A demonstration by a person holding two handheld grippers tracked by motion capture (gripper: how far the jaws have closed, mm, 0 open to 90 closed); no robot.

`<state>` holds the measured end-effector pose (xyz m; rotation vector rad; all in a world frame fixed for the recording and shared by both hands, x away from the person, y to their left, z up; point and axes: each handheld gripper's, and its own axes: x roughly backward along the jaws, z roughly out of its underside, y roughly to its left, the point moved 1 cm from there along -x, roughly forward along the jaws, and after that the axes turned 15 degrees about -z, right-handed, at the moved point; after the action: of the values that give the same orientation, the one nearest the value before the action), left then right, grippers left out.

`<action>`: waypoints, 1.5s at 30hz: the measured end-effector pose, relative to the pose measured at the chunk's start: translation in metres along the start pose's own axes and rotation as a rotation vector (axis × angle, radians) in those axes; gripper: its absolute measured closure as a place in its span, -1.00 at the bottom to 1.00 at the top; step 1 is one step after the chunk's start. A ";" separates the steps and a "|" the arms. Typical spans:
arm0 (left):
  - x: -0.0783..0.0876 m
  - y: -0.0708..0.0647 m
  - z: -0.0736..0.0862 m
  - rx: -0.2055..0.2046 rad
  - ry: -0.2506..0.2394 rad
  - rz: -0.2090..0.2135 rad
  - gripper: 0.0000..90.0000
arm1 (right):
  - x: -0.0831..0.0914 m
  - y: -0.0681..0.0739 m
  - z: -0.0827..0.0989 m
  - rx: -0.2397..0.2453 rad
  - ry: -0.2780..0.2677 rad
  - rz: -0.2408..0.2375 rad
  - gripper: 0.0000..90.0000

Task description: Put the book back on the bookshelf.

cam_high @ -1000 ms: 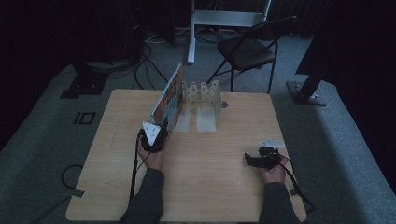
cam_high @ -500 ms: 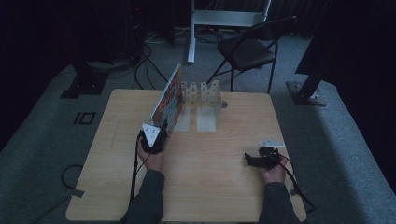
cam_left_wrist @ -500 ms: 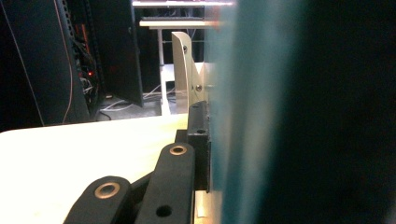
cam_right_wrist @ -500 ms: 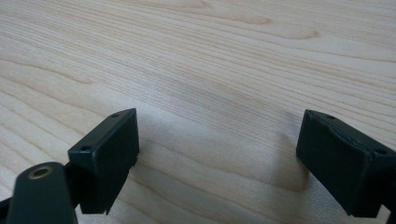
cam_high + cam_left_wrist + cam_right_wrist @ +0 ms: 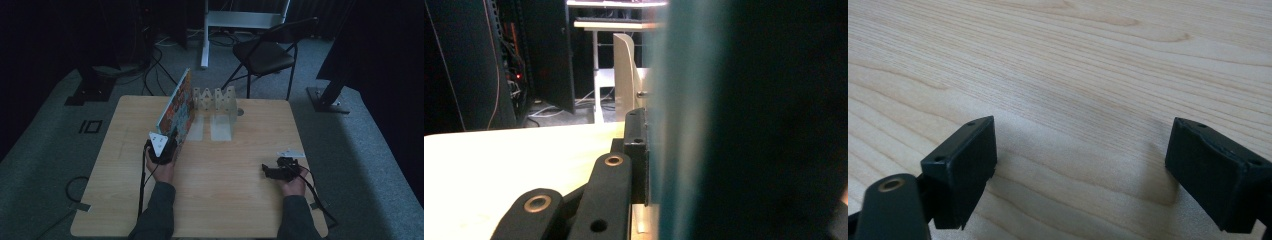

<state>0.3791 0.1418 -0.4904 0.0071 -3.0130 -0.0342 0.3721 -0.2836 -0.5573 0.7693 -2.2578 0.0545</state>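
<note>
Right gripper (image 5: 272, 171) fingers apart, nothing between, low over bare table (image 5: 240, 190) at lower right of the high view; right hand (image 5: 292, 184) behind it, pointing left across the table; left gripper (image 5: 162, 150) clamped on the near lower edge of the book (image 5: 177, 107), centre-left; left finger (image 5: 636, 150) pressed flat on the teal cover in the left gripper view; book tilted on edge, long axis running up-frame away from the fingers toward the white rack (image 5: 215, 100) just right of its far end; left hand (image 5: 160, 170) nearer, forearm straight in from the bottom; likely next: steer book into a rack slot.
</note>
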 end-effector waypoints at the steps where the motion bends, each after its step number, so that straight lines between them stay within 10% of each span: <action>1: 0.000 0.001 0.000 -0.001 -0.002 0.002 0.78 | 0.000 0.000 0.000 0.000 0.000 0.000 -0.71; 20: -0.003 0.011 0.000 -0.027 -0.016 0.028 0.72 | 0.000 0.000 0.000 0.000 0.000 0.000 -0.71; 45: 0.012 0.035 -0.010 -0.011 -0.004 0.136 0.05 | 0.000 0.000 0.000 0.001 0.000 0.000 -0.71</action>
<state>0.3681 0.1765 -0.4777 -0.1987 -3.0095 -0.0375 0.3721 -0.2836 -0.5573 0.7695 -2.2583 0.0558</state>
